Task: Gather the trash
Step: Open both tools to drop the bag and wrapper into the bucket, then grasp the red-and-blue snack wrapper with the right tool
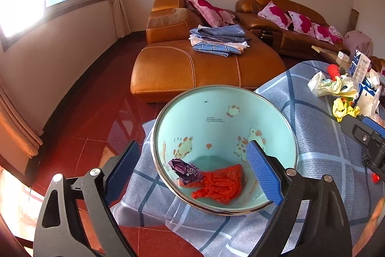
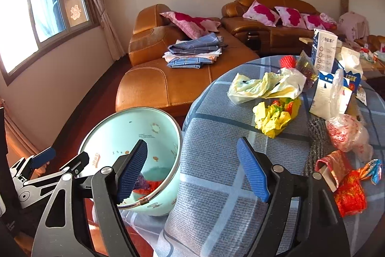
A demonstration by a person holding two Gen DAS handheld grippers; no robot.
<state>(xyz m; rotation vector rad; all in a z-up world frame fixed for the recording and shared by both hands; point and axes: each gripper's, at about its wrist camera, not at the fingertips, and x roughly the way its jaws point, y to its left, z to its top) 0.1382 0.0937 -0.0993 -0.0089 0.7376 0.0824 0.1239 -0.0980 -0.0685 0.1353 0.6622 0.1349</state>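
Note:
A pale green bin with cartoon prints tilts at the table's left edge, holding an orange wrapper and a purple wrapper. My left gripper is open around the bin's near rim, one finger inside and one outside. The bin also shows in the right wrist view. My right gripper is open and empty above the blue checked tablecloth. Ahead of it lie a yellow wrapper, a pale plastic bag, a red wrapper and a clear bag.
Milk cartons and a red mesh item stand at the table's far side. An orange leather sofa with folded cloths and pink pillows sits beyond. Red tiled floor lies to the left, below a window.

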